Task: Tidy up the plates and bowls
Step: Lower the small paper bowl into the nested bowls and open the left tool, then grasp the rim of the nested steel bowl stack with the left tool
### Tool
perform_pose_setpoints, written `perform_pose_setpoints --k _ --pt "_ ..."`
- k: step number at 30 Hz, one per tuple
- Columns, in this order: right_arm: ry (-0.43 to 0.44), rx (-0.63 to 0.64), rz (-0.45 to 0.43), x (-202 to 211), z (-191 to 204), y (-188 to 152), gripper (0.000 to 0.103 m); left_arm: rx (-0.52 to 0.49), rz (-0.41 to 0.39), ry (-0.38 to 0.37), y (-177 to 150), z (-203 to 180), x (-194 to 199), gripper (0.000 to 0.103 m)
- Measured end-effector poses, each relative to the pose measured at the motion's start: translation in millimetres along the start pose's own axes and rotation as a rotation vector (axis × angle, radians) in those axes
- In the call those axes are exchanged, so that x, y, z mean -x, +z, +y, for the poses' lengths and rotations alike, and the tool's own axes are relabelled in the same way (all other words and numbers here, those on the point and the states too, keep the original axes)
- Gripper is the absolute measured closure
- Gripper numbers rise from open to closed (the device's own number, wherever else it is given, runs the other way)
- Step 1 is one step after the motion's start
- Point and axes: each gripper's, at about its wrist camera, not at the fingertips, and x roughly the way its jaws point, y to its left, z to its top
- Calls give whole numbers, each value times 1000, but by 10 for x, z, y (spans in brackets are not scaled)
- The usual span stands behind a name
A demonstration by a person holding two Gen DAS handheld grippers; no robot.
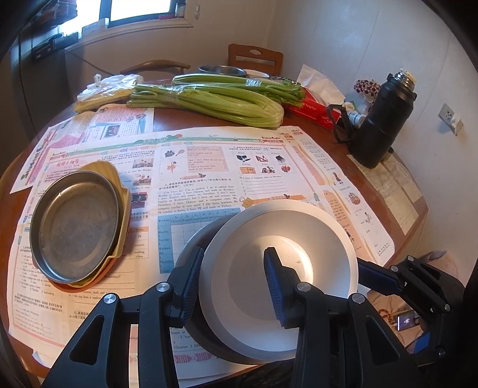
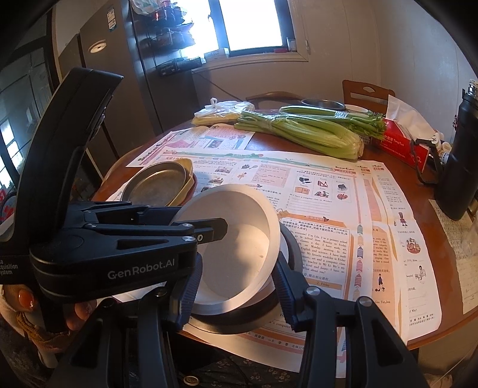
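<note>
Both tools gripped the white bowl (image 1: 277, 268): the left tool (image 1: 234, 286) pinched its near wall, the right tool (image 2: 236, 286) clamped its rim. The bowl sat tilted in a dark bowl (image 2: 239, 319) on the worktop (image 2: 397, 167). Nesting looked underway; next it needed levelling before release.

A round brown wooden tabletop (image 1: 334, 134) stands against pale plastered walls (image 1: 343, 38). Two wooden chairs (image 1: 255, 58) sit behind it. Bright daylight glares through a white-framed window (image 2: 251, 27) beside a dark tall cabinet (image 2: 125, 89).

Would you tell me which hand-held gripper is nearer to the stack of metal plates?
Left. The left hand-held gripper grips the white bowl beside the plate stack; the right hand-held gripper sits on the bowl's far side.
</note>
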Motion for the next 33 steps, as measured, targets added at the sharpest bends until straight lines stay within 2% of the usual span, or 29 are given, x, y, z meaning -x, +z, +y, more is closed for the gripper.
perform_pose_setpoints --k 25,33 --pt "-14 -27 -15 63 -82 30 55 9 -19 -5 -17 52 92 60" --pt "-24 -40 -42 157 -97 59 55 16 -58 18 -8 101 247 51"
